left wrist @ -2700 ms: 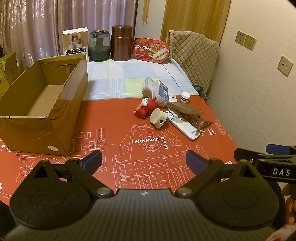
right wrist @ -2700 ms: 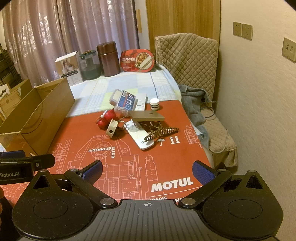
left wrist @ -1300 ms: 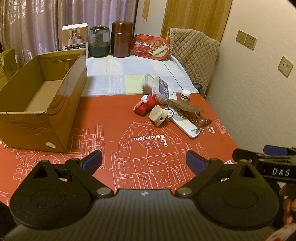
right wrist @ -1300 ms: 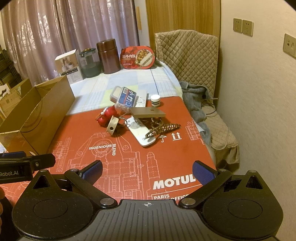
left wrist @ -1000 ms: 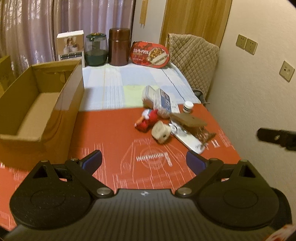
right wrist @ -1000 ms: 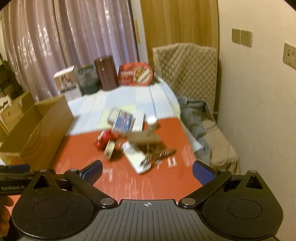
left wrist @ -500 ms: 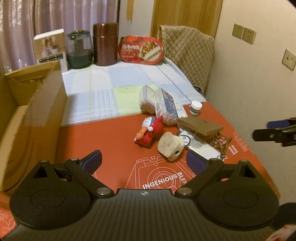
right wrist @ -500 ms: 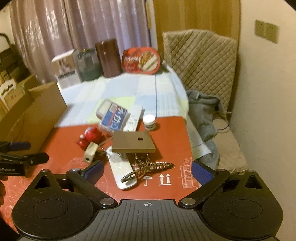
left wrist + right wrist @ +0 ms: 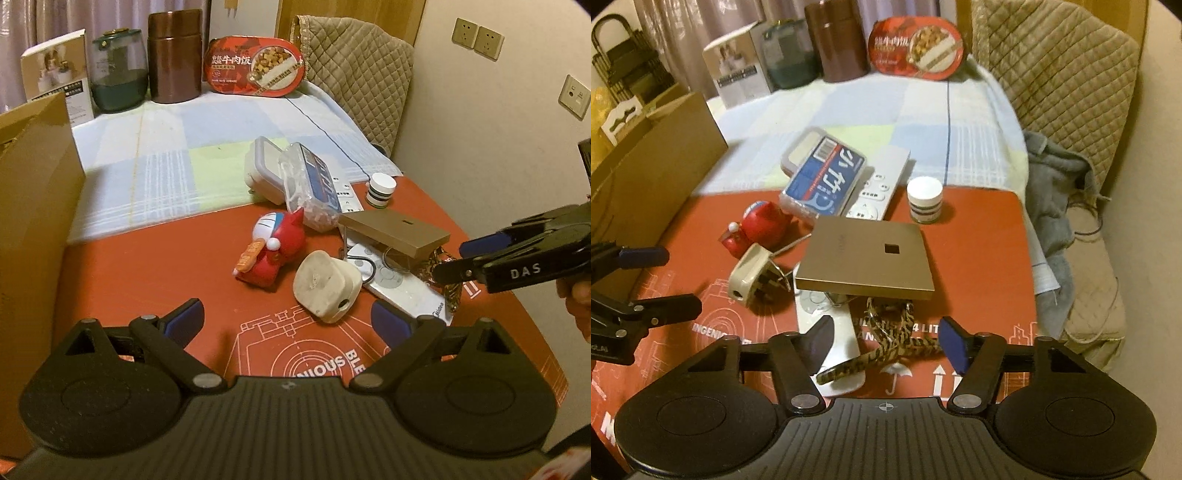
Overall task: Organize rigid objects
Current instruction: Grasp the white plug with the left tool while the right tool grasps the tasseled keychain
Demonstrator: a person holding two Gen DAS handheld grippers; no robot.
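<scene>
Both empty & spread wide: right gripper (image 9: pixel 884 341) low-centre w/ pads straddling leopard-print hair claw (image 9: pixel 886 345), likely first pick; left gripper (image 9: pixel 288 317) near cream plug adapter (image 9: pixel 327 290); brown cardboard box (image 9: pixel 33 206) waits frame-left on bench (image 9: pixel 155 266).

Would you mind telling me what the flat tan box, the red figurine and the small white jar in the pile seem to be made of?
Flat tan box: probably card or thin board, with a matte, faintly metallic sheen and crisp edges. Red figurine: likely moulded plastic or vinyl, glossy with highlights. Small white jar: apparently plastic, with a smooth white lid and banded body, though glass cannot be ruled out.
</scene>
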